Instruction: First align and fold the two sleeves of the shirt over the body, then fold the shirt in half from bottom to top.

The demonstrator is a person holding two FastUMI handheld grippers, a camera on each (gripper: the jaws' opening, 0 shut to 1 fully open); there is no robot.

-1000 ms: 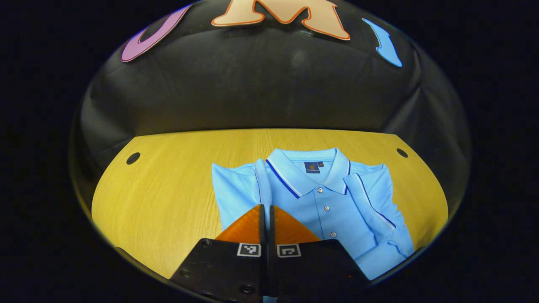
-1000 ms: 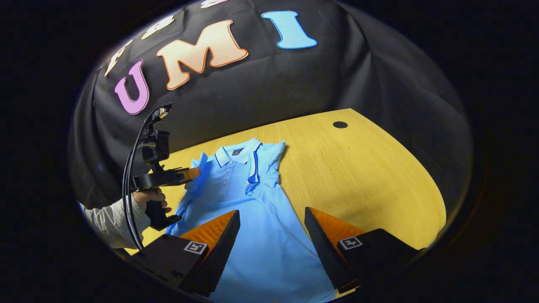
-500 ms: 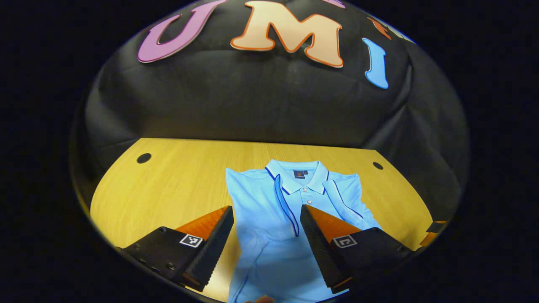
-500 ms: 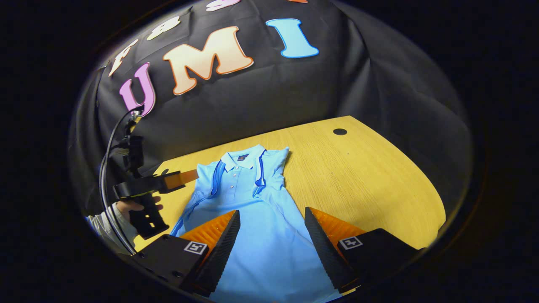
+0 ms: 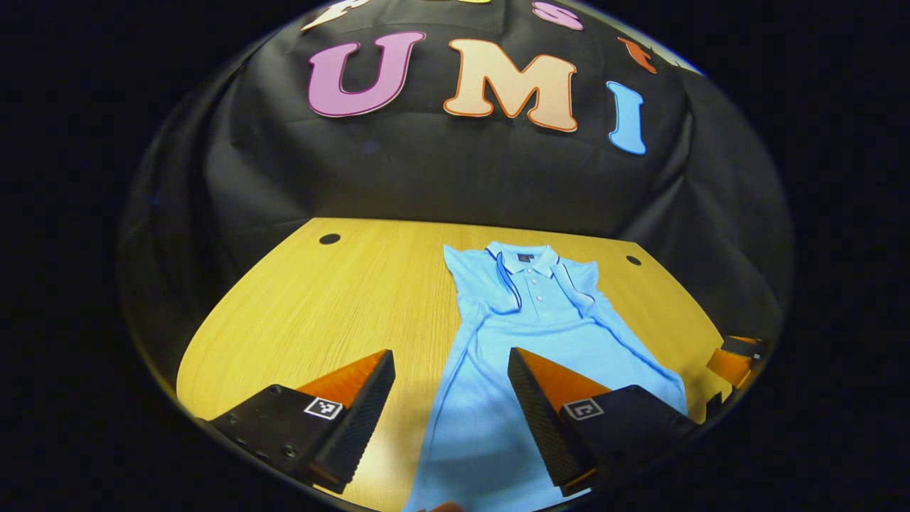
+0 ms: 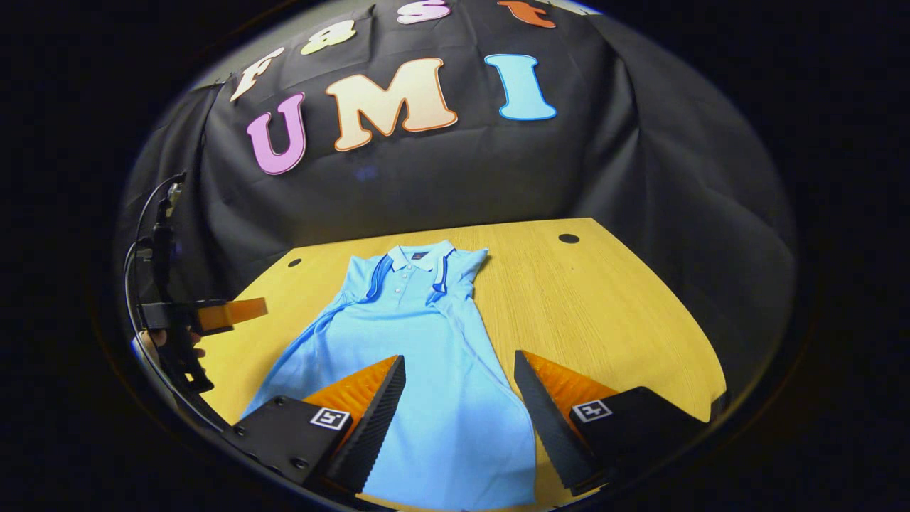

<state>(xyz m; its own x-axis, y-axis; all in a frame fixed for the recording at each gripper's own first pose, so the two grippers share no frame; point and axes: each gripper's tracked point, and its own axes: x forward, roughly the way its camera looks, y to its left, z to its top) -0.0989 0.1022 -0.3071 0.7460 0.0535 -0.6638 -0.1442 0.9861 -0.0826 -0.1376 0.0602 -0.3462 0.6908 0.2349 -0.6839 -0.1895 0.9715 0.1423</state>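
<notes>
Shirt (image 5: 526, 334) flat on table (image 5: 341, 299), both sleeves folded in

Left tongs (image 5: 449, 398) gape over the blue shirt (image 5: 530, 348), sleeves folded in, on the table (image 5: 320, 306)

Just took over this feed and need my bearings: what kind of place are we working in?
It looks like a staged recording booth, not a home. A black cloth wall backs a bare wooden table with cable holes, on which a light blue polo shirt lies alone, and a hand-held gripper is in view.
</notes>
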